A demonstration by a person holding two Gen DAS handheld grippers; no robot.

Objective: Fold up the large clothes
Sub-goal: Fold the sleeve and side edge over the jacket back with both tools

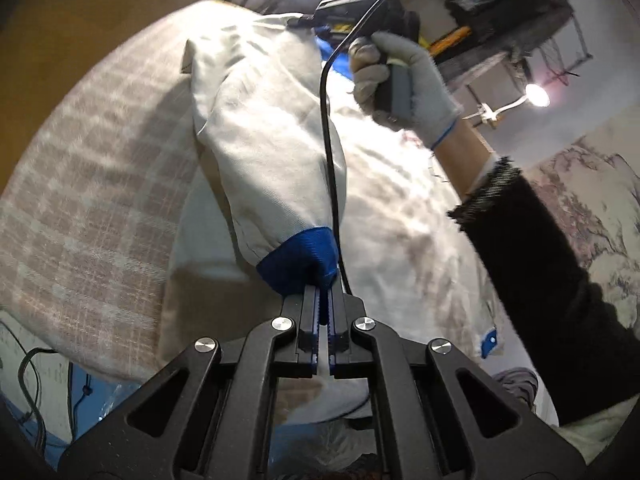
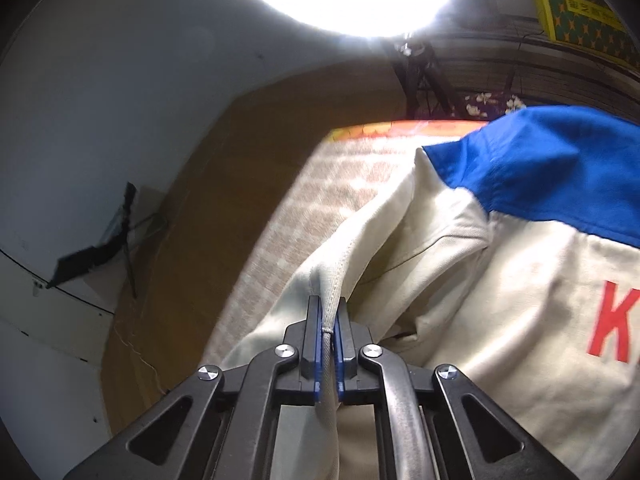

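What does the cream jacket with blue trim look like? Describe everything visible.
The cream woven-cotton jacket with blue trim lies rumpled on a checked beige bed cover. It has a blue collar panel, a blue ribbed cuff and a red letter. The left gripper pinches the cuff; the right gripper pinches a cream seam fold.

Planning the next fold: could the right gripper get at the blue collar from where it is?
Probably not yet: the right gripper is shut on a cream sleeve seam. The blue collar lies uncovered farther along the jacket.
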